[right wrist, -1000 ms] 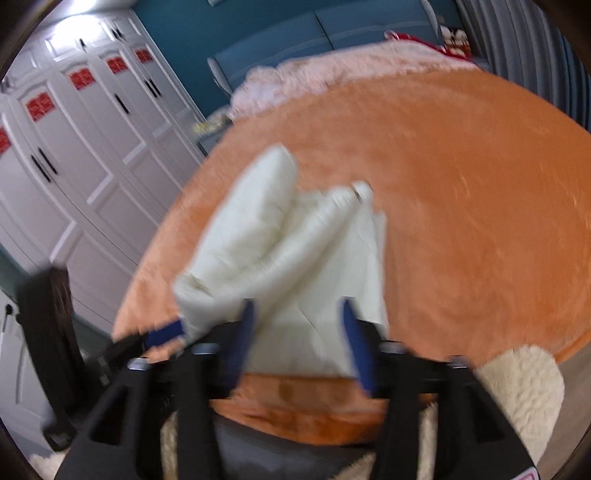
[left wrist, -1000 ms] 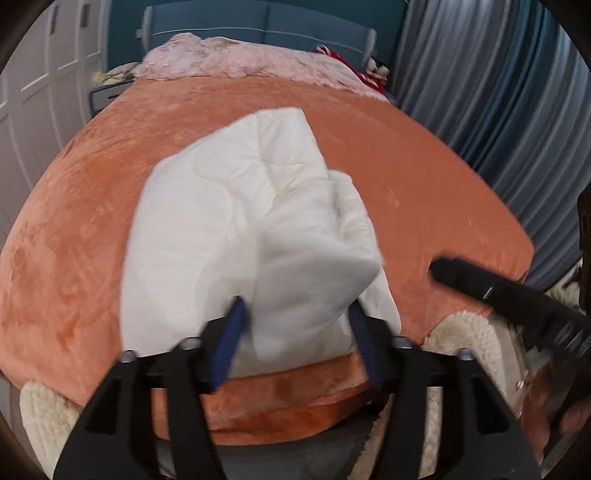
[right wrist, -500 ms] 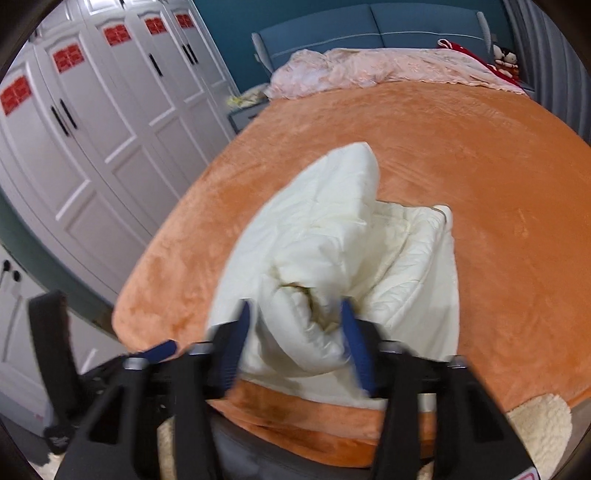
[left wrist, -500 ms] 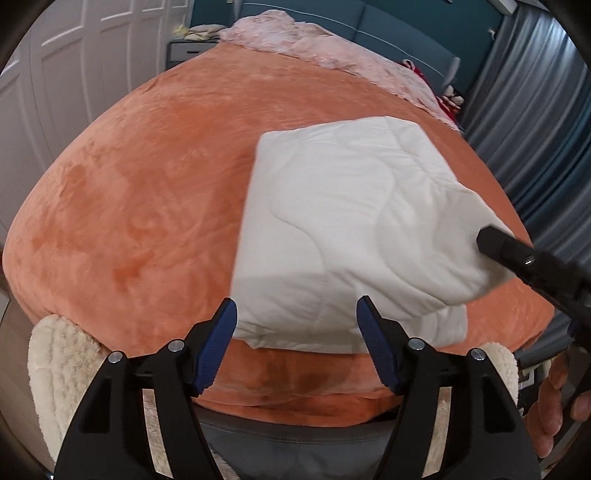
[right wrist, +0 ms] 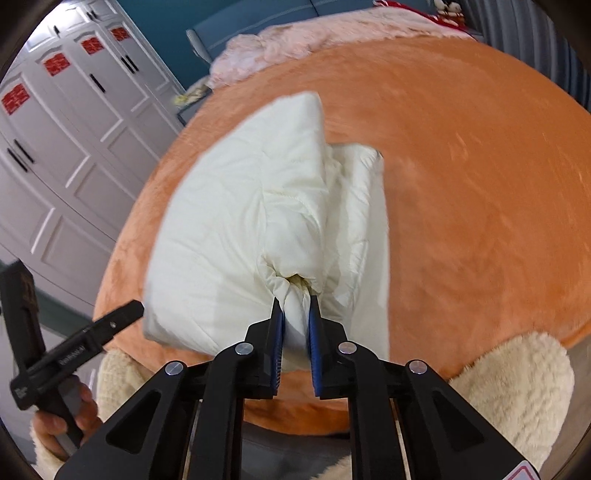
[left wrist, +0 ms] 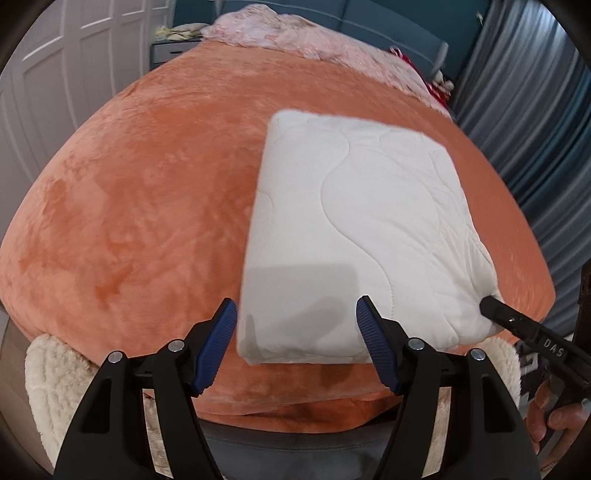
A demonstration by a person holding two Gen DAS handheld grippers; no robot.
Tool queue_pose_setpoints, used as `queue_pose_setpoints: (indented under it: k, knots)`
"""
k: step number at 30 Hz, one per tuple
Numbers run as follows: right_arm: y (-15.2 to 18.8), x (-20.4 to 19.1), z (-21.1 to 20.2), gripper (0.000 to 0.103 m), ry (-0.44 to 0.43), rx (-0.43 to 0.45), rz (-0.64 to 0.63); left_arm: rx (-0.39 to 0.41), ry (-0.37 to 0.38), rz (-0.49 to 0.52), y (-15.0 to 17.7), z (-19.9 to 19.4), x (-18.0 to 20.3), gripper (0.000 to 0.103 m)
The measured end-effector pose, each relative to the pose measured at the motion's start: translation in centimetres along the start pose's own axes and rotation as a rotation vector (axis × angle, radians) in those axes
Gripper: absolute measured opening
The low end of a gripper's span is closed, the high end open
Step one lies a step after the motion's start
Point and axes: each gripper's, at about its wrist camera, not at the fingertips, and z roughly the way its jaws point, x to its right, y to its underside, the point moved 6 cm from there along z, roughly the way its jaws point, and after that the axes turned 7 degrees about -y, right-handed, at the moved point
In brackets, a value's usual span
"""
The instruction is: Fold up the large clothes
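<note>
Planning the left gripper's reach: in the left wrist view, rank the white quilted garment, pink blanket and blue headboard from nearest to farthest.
From the left gripper:
1. White quilted garment, just ahead, slightly right.
2. Pink blanket, far end of bed.
3. Blue headboard, behind the blanket.

1. Quilt [left wrist: 362,229]: white cloth, matt, padded, with wavy stitched seams; puckered where bunched [right wrist: 291,284].
2. Blanket [left wrist: 147,206] on bed: orange plush, short nap, faint sheen.
3. Left gripper [left wrist: 297,339]: matt black plastic arms, shiny metal pins, ribbed blue pads [left wrist: 216,343].
4. Right gripper [right wrist: 295,321]: same make.
5. Fleece [right wrist: 517,391]: cream, shaggy.
6. Wardrobe [right wrist: 74,122]: smooth white panels.
</note>
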Motion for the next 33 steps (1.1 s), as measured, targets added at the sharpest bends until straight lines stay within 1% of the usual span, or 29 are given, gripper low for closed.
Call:
queue_pose_setpoints:
  k: [6, 12, 15, 24, 31, 33]
  knots:
    - [1.6, 1.1, 2.3, 0.010, 0.056, -0.054, -0.007, -0.063, -0.051, 0.051, 1.2, 2.2, 1.5, 0.065]
    - [2.8, 2.3, 4.5, 0.010, 0.058, -0.091, 0.013, -0.083, -0.120, 0.097, 2.1, 3.5, 2.1, 0.066]
    - [3.0, 2.6, 5.0, 0.010, 0.054, -0.096, 0.010, -0.089, -0.142, 0.109, 2.2, 4.1, 2.2, 0.068]
    - [3.2, 3.4, 5.9, 0.010, 0.042, -0.097, 0.013, -0.099, -0.177, 0.113, 2.5, 5.3, 2.2, 0.077]
    - [3.4, 3.0, 6.3, 0.010, 0.076, -0.088, -0.032, -0.093, -0.200, 0.131, 2.8, 6.1, 2.4, 0.082]
    - [3.3, 2.8, 6.5, 0.010, 0.089, -0.084, -0.049, -0.094, -0.198, 0.127, 2.8, 6.4, 2.3, 0.085]
